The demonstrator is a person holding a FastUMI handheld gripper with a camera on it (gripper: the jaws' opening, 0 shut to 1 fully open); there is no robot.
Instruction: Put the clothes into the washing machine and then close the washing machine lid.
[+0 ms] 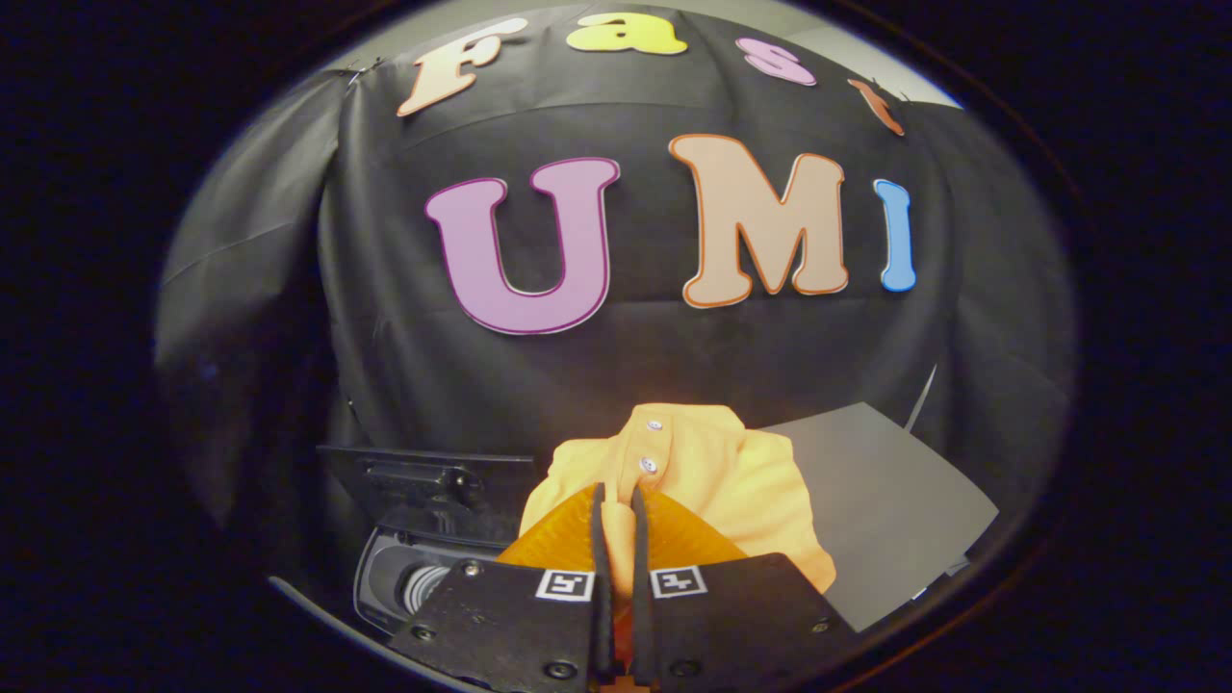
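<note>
Gripper (pixel 616 505): one, its two fingers drawn nearly together with only a thin slot between them, pinching a fold of the garment (pixel 712 481) so that the cloth bunches up just ahead of the tips.

Garment: one, yellow, a shirt with two small pale buttons visible on a placket right above the fingertips. It hangs lifted in the grip, spreading to the right and beyond the fingers. Its lower part is hidden behind the gripper body, so its full length cannot be made out.

Washing machine (pixel 409 577): one, low and to the left of the fingers, near. A dark rounded opening shows with a pale ribbed part inside; the lid (pixel 428 481) stands raised behind it, toward the far left. The machine's right side is covered by the gripper and the shirt, and its near rim is cut off.

Surface (pixel 895 500): one grey flat sheet to the right, behind the shirt, bare along its far and right edges, offering open room there.

Cloth wall (pixel 674 356): black, draped, closing off the far side; folds darken the left corner, where detail is hard to read.
</note>
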